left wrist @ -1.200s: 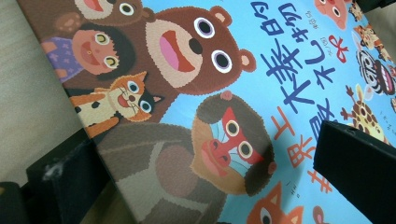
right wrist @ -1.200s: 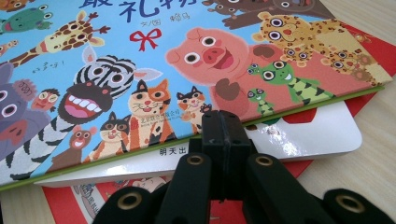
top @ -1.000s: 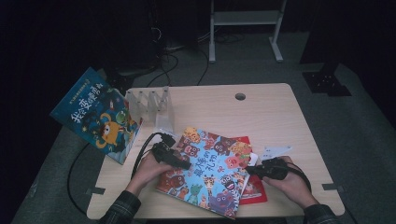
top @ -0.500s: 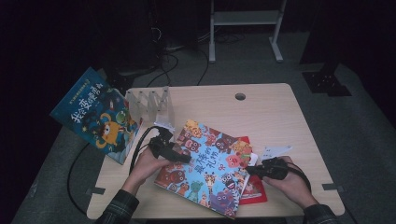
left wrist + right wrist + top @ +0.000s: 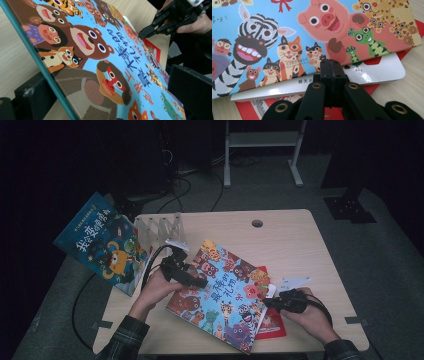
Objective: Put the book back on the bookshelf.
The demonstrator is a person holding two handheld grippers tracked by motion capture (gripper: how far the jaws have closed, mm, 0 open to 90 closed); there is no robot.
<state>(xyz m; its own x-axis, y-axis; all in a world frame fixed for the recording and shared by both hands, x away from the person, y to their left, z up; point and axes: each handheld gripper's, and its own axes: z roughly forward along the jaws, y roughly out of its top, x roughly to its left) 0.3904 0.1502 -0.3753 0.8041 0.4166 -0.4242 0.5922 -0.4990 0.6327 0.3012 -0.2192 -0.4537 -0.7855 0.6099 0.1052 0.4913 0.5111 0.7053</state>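
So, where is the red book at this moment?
In the high view the red book lies flat at the table's near right, mostly under the colourful animal book, beside the right tool.

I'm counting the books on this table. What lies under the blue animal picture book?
Under the blue animal picture book a red book sticks out at its right edge, flat on the table. Most of its cover is hidden, so whether anything else lies beneath cannot be seen.

From above, my table (image 5: 295, 245) is lit while the room around it falls nearly black, and the picture is soft and grainy. My two close views are bright; the book cover (image 5: 287, 37) shows glare on its white edge, and my jaws blur at the bottom.
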